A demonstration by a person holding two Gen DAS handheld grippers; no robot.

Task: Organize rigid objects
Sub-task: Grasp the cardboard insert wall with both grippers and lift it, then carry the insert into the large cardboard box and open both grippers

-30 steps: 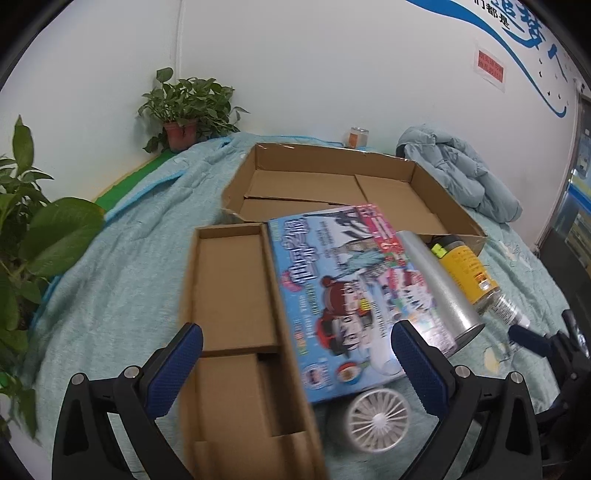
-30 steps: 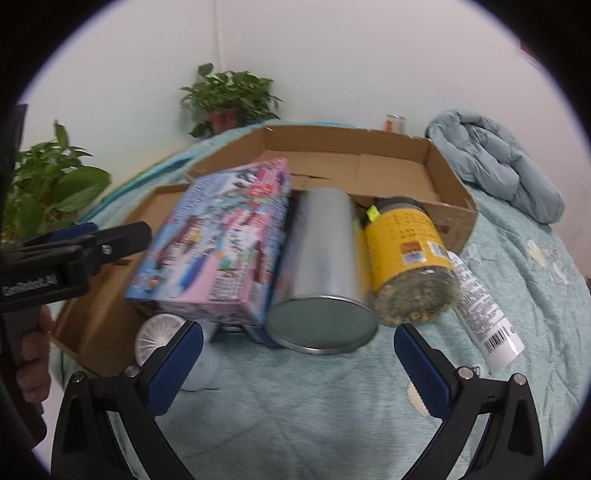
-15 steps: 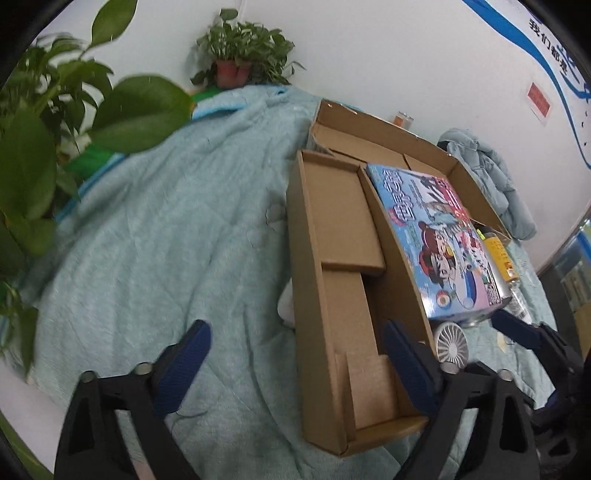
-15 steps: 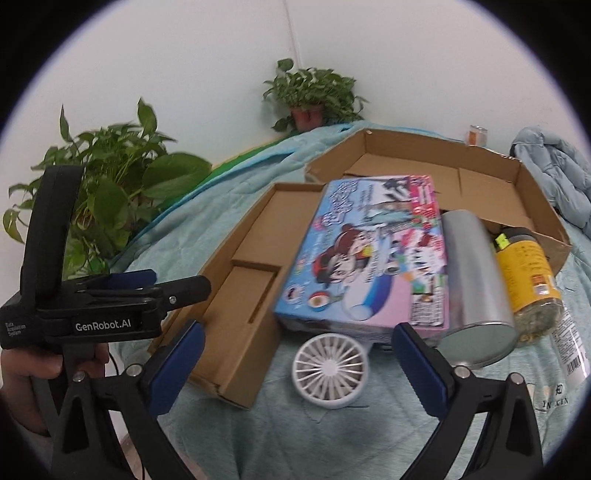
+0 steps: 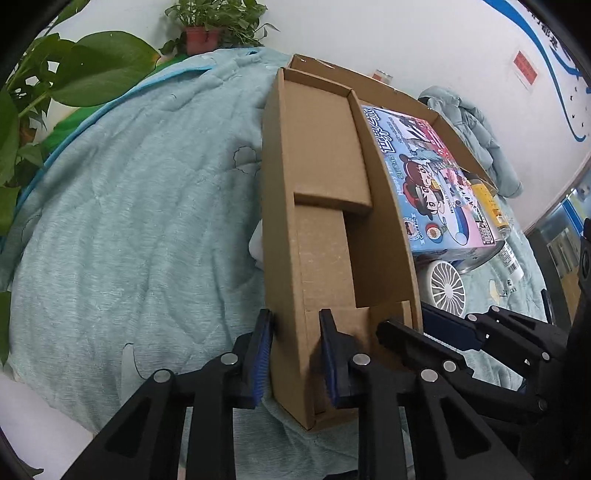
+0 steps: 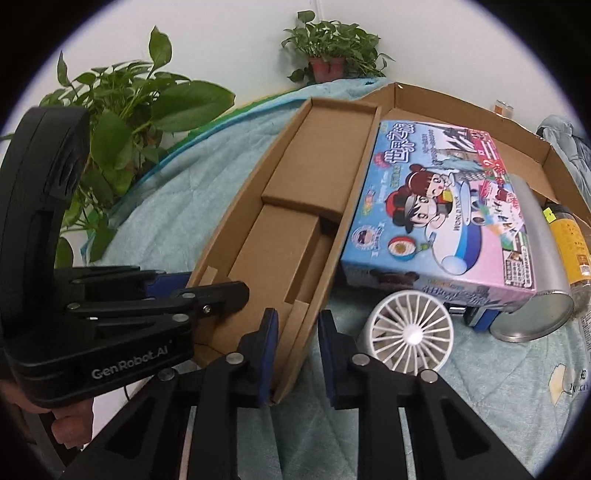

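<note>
Covering the whole work surface is a pale teal quilted blanket (image 5: 140, 206) with faint cloud shapes, rumpled toward the white wall (image 5: 369, 33) behind it. On it lies a long, shallow cardboard tray (image 5: 325, 158) with folded cardboard inserts inside, its near end toward both cameras. The left gripper (image 5: 295, 354) has its blue pads clamped on the tray's near left wall, one pad outside and one inside, the jaws closing tight on the cardboard. The right gripper (image 6: 297, 354) is pinched on the tray's near right wall in the same way, one pad on each side of it. Just beside the tray on its right lies a colourful cartoon game box (image 6: 439, 206), partly propped on other things, with a small white fan (image 6: 410, 336) lying on the blanket at its near end. Touching the box's far side is a silver cylinder tin (image 6: 535, 266), and beyond that a yellow-labelled jar (image 6: 569, 240). Behind these sits a larger open cardboard box (image 6: 461, 107), its flaps spread. A big-leafed green plant (image 6: 122, 110) stands at the left edge of the blanket, and a potted plant (image 6: 328, 48) in a terracotta pot sits at the far corner against the wall. A bunched light-blue jacket (image 5: 476, 136) lies at the far right, below blue wall lettering and a small red sign (image 5: 524, 68).
</note>
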